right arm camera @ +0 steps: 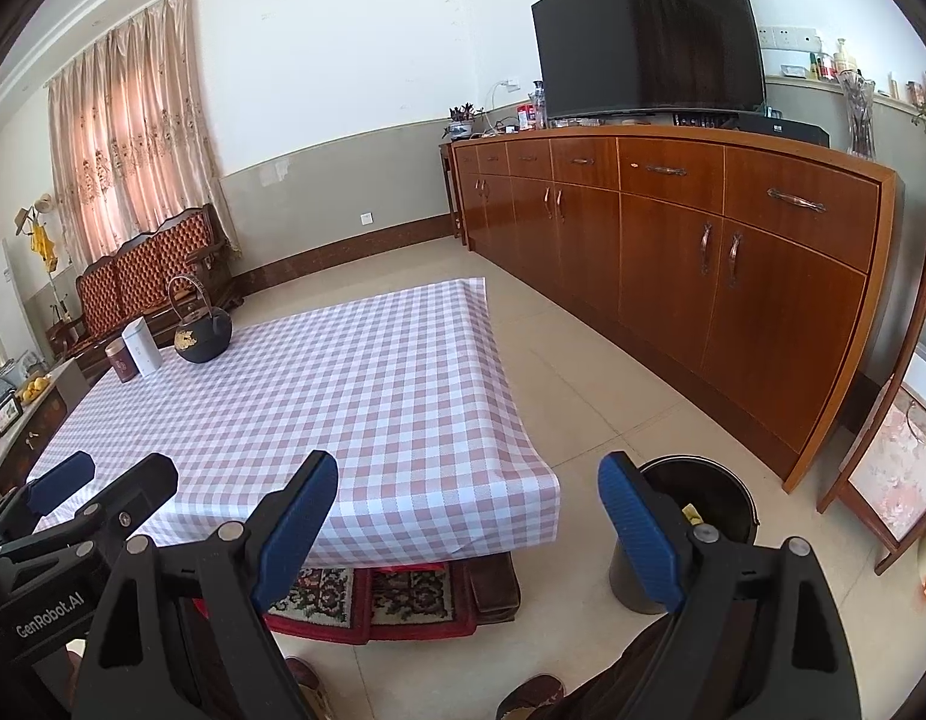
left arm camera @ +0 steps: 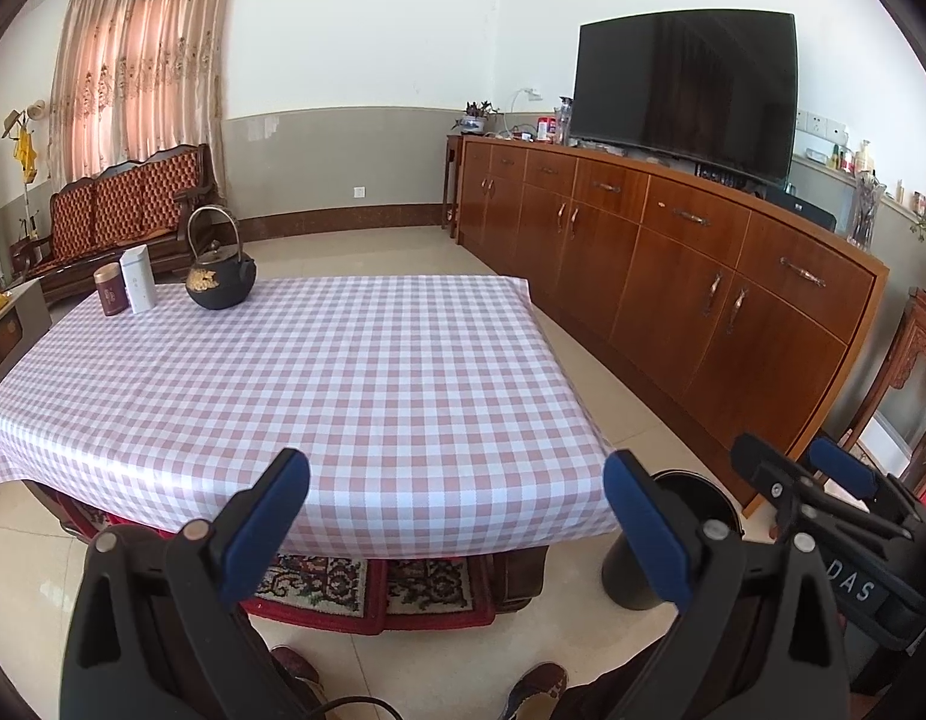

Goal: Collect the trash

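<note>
A black trash bin [right arm camera: 697, 516] stands on the floor by the near right corner of the table; something yellow [right arm camera: 694, 515] lies inside it. It also shows in the left wrist view [left arm camera: 697, 504], partly hidden by a finger. My left gripper [left arm camera: 456, 516] is open and empty, held above the near edge of the checked tablecloth [left arm camera: 342, 372]. My right gripper [right arm camera: 469, 510] is open and empty, between the table corner and the bin. Each gripper shows in the other's view, the right one [left arm camera: 805, 468] and the left one [right arm camera: 102, 480].
A black teapot [left arm camera: 221, 282], a white tin [left arm camera: 137, 279] and a brown tin [left arm camera: 110, 289] stand at the table's far left. A long wooden sideboard [left arm camera: 673, 252] with a TV [left arm camera: 685, 90] runs along the right. A red rug [left arm camera: 366, 588] lies under the table. My feet show below.
</note>
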Demonstrator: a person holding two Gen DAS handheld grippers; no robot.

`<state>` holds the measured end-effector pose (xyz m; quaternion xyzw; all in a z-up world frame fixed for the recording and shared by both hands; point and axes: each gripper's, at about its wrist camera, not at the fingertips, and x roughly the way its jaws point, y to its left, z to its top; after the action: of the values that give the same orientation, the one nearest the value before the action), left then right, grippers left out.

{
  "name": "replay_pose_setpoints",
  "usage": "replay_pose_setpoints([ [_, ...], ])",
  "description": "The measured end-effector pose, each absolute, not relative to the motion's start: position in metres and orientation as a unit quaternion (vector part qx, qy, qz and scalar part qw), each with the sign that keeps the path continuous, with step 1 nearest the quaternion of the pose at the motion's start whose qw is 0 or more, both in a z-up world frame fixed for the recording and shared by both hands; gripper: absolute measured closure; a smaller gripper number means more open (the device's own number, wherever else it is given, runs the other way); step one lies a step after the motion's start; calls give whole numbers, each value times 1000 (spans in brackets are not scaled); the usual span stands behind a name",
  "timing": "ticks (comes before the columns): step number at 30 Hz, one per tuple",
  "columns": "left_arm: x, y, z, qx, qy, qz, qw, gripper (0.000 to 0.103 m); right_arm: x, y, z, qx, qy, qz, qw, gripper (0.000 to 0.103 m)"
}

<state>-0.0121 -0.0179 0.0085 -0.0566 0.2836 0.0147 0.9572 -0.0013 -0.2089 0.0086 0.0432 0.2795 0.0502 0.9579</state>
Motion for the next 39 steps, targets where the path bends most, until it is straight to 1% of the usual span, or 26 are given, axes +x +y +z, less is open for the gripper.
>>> replay_pose_setpoints([
  [39,-6,-20,-2,-44,299,25,953,3,-2,-215,6,52,280,42,958,13],
])
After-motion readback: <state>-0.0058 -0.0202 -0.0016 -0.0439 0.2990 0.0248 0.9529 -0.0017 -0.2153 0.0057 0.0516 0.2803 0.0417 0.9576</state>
